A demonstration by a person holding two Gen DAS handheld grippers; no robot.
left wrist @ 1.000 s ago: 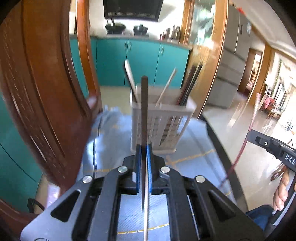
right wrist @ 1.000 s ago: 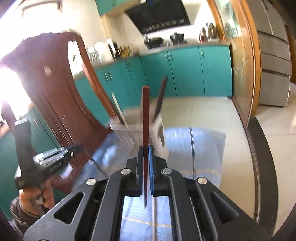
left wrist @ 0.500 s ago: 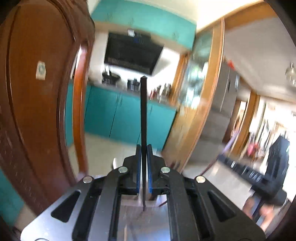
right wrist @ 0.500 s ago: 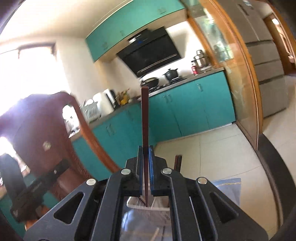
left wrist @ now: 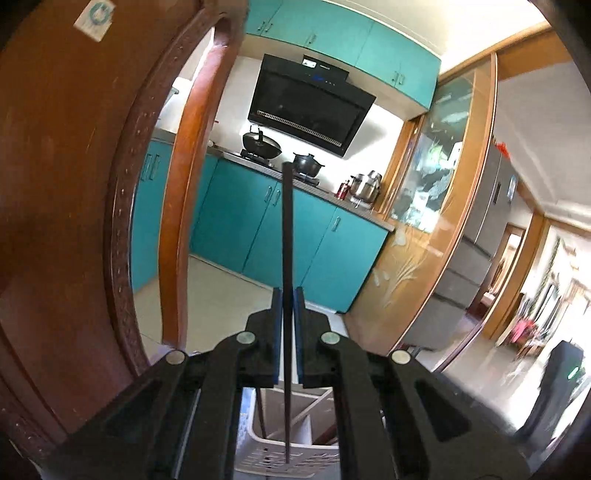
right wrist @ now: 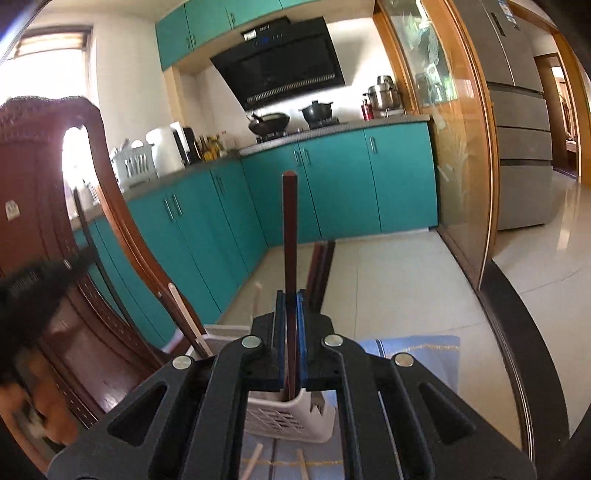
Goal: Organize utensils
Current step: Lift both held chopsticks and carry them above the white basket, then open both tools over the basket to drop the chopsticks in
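No legible text (hood display (right wrist: 264, 36) too blurred).

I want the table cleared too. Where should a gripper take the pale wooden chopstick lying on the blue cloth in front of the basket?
Grip the pale wooden chopstick across its thin shaft, coming from above with jaws crosswise: it lies flat on the blue cloth, so only its sides are free.

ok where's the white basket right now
In both wrist views the basket sits low at centre, just below and ahead of each claw. In the right view it stands on the blue cloth, right of the wooden chair.
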